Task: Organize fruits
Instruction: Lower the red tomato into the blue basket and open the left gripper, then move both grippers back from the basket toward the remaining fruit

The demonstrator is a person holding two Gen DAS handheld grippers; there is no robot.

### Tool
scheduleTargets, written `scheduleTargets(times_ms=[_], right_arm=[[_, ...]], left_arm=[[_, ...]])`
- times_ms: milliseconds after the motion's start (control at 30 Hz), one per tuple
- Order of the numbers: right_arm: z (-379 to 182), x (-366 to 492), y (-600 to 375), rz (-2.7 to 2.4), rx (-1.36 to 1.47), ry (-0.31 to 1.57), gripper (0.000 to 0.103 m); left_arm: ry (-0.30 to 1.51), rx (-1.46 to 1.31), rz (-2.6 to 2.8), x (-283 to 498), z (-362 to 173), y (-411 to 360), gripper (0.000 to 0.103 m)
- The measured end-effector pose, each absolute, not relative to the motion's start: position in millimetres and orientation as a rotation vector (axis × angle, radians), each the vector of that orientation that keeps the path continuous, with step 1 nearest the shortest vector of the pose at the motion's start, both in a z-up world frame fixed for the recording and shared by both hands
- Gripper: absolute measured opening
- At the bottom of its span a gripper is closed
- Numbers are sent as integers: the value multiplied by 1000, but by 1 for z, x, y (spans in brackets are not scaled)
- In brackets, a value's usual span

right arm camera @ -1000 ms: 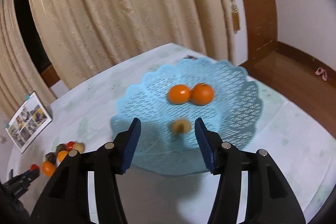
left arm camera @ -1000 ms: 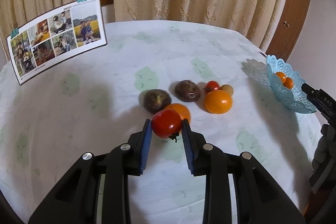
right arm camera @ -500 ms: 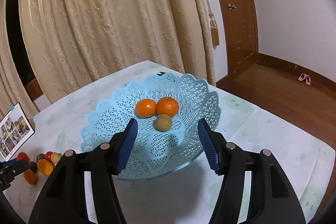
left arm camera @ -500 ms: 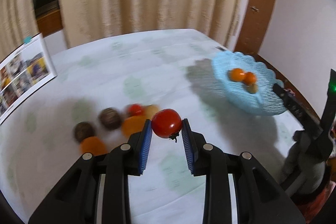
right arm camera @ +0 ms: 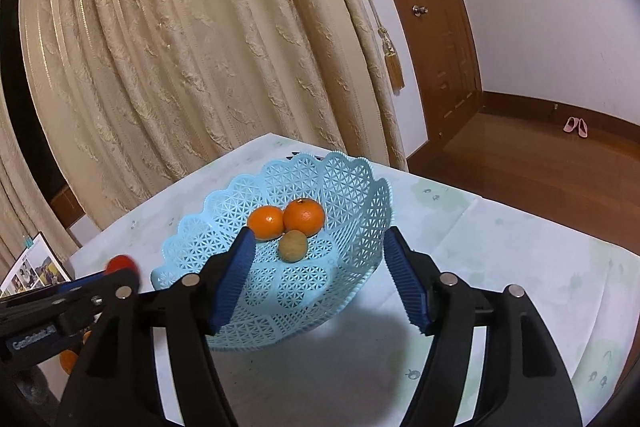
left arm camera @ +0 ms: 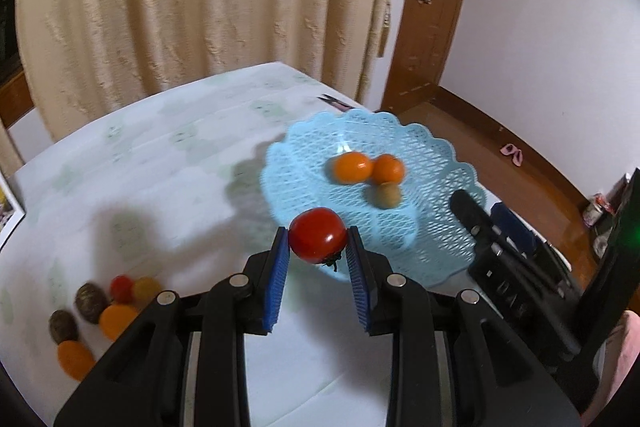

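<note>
Red tomato point(left arm camera: 318, 235) aloft before blue basket point(left arm camera: 436, 155); two oranges point(left arm camera: 352, 167), brownish fruit point(left arm camera: 387, 195) inside

blue basket point(right arm camera: 360, 195), two oranges point(right arm camera: 286, 219), fingers point(right arm camera: 234, 279) opening

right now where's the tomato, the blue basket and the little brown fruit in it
tomato point(left arm camera: 318, 235), left wrist view, middle of its red skin between the left tool's pads
blue basket point(right arm camera: 352, 187), right wrist view, far lattice wall
brown fruit point(right arm camera: 293, 246), right wrist view, its middle, in front of the two oranges

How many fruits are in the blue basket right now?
3: two oranges side by side, and a small brownish fruit touching them, all inside the blue basket. None looks hidden.
</note>
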State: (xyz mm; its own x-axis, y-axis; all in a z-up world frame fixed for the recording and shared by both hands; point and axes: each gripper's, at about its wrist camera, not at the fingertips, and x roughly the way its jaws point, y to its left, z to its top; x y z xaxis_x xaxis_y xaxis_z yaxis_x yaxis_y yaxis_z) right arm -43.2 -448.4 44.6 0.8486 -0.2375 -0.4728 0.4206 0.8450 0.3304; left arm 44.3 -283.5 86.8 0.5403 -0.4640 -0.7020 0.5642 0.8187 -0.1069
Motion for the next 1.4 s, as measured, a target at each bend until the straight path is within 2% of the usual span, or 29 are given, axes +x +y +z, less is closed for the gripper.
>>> scheduleTargets(times_ms=[333, 367, 433, 600, 867, 1400], right_arm=[[44, -44, -451, -369, 449, 427, 70], [44, -44, -451, -369, 450, 426, 70], [44, -45, -451, -370, 452, 421, 72], [45, -46, -451, -368, 452, 412, 73], [45, -48, -451, -373, 456, 402, 73], [50, -49, -442, -405, 402, 405, 73]], left_arm=[[801, 121, -626, 52, 81, -300, 31], [799, 116, -622, 53, 81, -299, 35], [788, 101, -604, 55, 83, -294, 60], [759, 86, -559, 58, 88, -278, 71], [724, 74, -454, 59, 100, -242, 80], [753, -42, -235, 56, 98, -114, 80]])
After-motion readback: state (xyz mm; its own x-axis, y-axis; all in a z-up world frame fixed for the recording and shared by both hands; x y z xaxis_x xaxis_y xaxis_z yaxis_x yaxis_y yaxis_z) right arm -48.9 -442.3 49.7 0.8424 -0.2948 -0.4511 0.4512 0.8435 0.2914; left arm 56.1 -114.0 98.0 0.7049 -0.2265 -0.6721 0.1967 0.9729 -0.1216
